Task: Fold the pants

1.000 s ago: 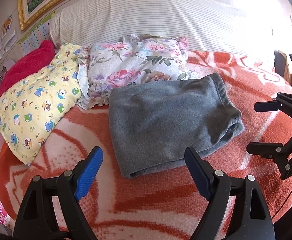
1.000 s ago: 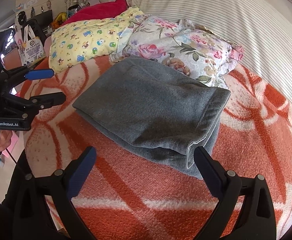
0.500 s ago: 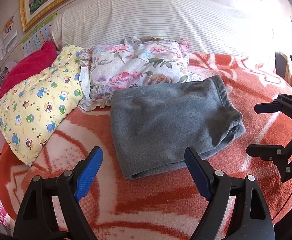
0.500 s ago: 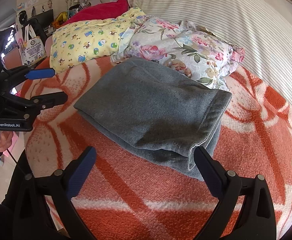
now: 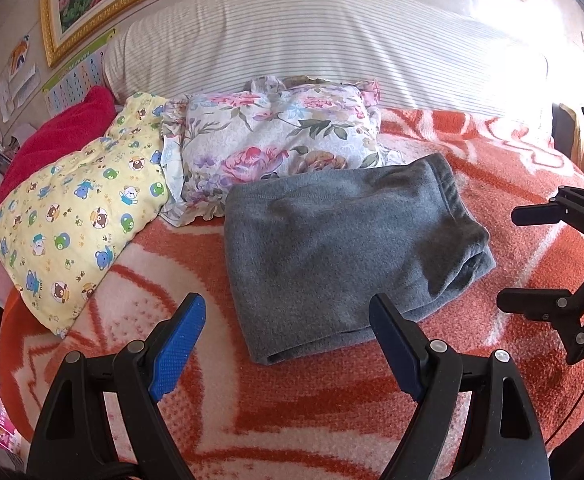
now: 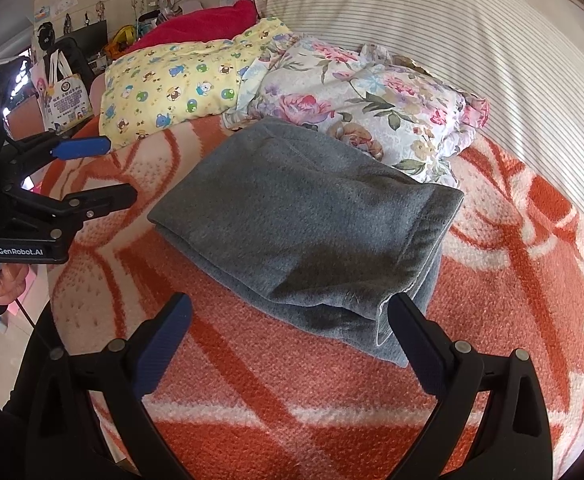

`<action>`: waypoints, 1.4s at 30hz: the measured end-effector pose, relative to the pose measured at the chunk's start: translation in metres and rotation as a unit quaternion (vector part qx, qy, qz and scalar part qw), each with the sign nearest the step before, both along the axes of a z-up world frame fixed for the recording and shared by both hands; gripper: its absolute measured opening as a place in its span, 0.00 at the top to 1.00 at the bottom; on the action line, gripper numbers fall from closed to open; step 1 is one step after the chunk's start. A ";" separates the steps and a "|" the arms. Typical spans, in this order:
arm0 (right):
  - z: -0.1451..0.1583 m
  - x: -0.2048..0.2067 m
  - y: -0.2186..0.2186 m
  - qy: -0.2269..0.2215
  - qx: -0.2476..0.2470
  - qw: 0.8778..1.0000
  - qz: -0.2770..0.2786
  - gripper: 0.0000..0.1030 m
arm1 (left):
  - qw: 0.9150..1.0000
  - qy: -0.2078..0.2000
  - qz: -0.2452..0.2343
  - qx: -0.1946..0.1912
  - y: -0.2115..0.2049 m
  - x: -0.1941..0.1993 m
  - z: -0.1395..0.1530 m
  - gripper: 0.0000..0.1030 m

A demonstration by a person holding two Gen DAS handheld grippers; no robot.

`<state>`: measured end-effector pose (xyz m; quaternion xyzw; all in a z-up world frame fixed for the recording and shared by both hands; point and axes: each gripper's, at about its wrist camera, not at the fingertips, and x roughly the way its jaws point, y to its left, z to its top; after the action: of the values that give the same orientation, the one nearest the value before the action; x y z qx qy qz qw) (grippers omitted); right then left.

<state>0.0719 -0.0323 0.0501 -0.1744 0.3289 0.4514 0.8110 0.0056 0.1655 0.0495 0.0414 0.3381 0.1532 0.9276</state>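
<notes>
Resting folded on the blanket (image 5: 292,420), the pants (image 5: 331,248) barely shift in view as the left gripper (image 5: 288,344) and right gripper (image 6: 292,340) hang back, jaws wide and empty, suggesting folding is done

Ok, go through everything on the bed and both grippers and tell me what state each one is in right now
Grey fleece pants: folded into a compact stack, flat on the blanket, far edge against the floral pillow.
Left gripper: open, empty, clear of the pants.
Right gripper: open, empty, just short of the pants' near corner.
Floral pillow: lying rumpled behind the pants.
Yellow cartoon-bear pillow: lying beside it.
Orange-and-white blanket: spread flat.
</notes>
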 end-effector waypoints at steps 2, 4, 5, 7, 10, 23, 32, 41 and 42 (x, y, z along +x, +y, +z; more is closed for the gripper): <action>0.000 0.000 0.001 0.000 -0.001 1.000 -0.001 0.04 | 1.000 0.003 0.001 -0.001 0.002 0.002 -0.002 0.18; 0.000 0.002 0.001 0.001 -0.002 1.000 -0.002 0.04 | 1.000 0.005 0.002 -0.002 0.004 0.004 -0.003 0.18; 0.001 0.002 0.001 0.003 -0.002 1.000 -0.003 0.04 | 1.000 0.006 0.003 -0.003 0.005 0.005 -0.004 0.18; 0.001 0.003 0.002 0.004 -0.001 1.000 -0.003 0.04 | 1.000 0.008 0.003 -0.004 0.006 0.006 -0.006 0.18; 0.001 0.003 0.002 0.003 -0.002 1.000 -0.003 0.04 | 1.000 0.011 0.005 -0.004 0.008 0.008 -0.008 0.18; -0.005 0.005 0.000 0.006 -0.002 1.000 -0.006 0.04 | 1.000 0.017 0.003 -0.004 0.008 0.011 -0.011 0.18; -0.004 0.006 0.001 0.007 -0.002 1.000 -0.007 0.04 | 1.000 0.018 0.002 -0.004 0.008 0.011 -0.011 0.18; -0.009 0.012 0.003 0.011 -0.005 1.000 -0.009 0.04 | 1.000 0.020 -0.003 0.001 0.007 0.018 -0.011 0.18; -0.009 0.014 0.004 0.012 -0.005 1.000 -0.010 0.04 | 1.000 0.020 -0.003 0.001 0.007 0.020 -0.010 0.18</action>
<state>0.0858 -0.0283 0.0406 -0.1697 0.3421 0.4438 0.8107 0.0253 0.1721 0.0398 0.0462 0.3565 0.1497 0.9211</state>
